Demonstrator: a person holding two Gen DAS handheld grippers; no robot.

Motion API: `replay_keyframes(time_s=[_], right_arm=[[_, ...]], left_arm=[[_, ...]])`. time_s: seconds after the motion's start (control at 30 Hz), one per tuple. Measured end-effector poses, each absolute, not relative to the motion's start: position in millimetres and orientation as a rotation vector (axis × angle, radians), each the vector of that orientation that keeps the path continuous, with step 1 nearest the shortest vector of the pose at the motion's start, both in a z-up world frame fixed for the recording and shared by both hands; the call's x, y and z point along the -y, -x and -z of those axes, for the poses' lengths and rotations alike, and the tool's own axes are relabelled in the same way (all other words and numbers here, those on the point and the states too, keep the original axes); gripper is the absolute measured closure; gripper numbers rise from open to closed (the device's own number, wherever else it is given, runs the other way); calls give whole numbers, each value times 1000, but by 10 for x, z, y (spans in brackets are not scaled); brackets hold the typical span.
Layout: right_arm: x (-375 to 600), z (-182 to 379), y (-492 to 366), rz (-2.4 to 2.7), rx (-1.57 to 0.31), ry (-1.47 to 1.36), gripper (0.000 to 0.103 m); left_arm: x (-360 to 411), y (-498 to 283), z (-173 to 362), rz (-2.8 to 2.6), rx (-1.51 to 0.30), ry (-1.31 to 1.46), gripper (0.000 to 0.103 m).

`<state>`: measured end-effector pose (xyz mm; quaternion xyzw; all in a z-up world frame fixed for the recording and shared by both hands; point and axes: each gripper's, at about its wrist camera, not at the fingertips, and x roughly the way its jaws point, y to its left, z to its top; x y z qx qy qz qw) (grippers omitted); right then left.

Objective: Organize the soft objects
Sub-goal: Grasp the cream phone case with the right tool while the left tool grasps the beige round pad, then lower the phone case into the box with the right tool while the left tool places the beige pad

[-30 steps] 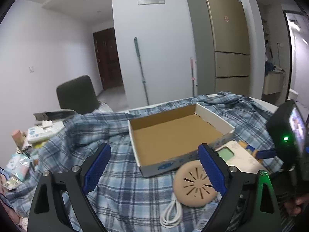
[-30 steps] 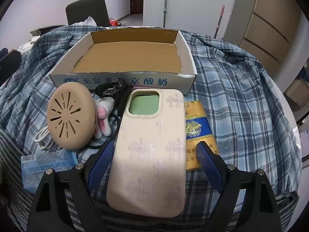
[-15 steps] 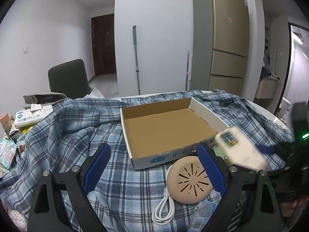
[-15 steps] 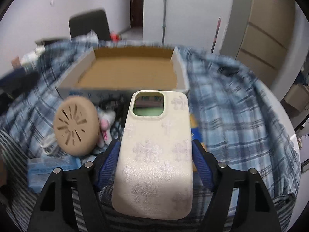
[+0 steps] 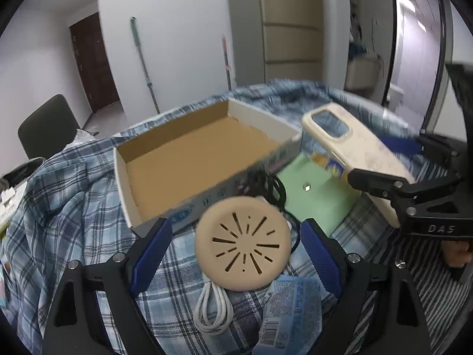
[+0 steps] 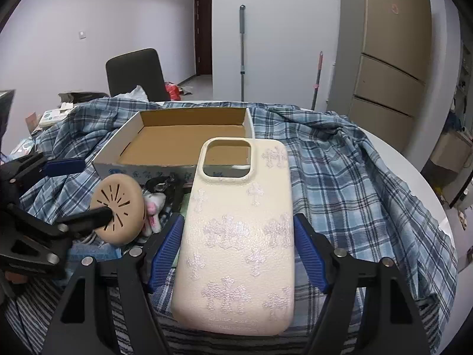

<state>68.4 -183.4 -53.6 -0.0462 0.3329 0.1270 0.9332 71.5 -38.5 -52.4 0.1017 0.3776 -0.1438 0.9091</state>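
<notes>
The left wrist view shows things the other view hides: a green card lying flat under the lifted case, a white coiled cable and a blue tissue pack on the plaid cloth. The right wrist view shows a small white and pink plush toy beside the black cord, which the left view mostly blocks.

The right gripper is closed on the cream phone case, its blue pads pressing both long edges. The case is held up off the table, its camera hole pointing toward the cardboard box. In the left view the same phone case hangs just right of the box, tilted.

The left gripper is wide apart, and the tan round disc sits between its fingers. I cannot tell if the pads touch it.

The tissue pack is cut off at the bottom edge. The writing on the box front is too blurry to read, maybe from shaking.
</notes>
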Motion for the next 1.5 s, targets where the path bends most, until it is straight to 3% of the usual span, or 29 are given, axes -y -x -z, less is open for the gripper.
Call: replay_keyframes(time_s=[0.2,0.4,0.5,0.9,1.2,1.5], right_arm=[[1891,643,-766,-284,-741,53,30],[1915,650,-752,-290,-742,35,30],[1900,648,-746,-291,-743,40,30],[1907,610,-720,-301,-713,40,30],[1814,421,-638,-324,-655,90,30],[1715,-423,-798,-343,-497,77,30]], left_arm=[[535,-970,839,285,-974,-289,13],[529,-1027,834,279,-969,-280,13],[543,-1008,824,309,-958,-276,20],[318,-547,334,233,-676,-197,22],[159,-253,-43,78,-601,-108,22],[27,-531,-624,9,-515,1,22]])
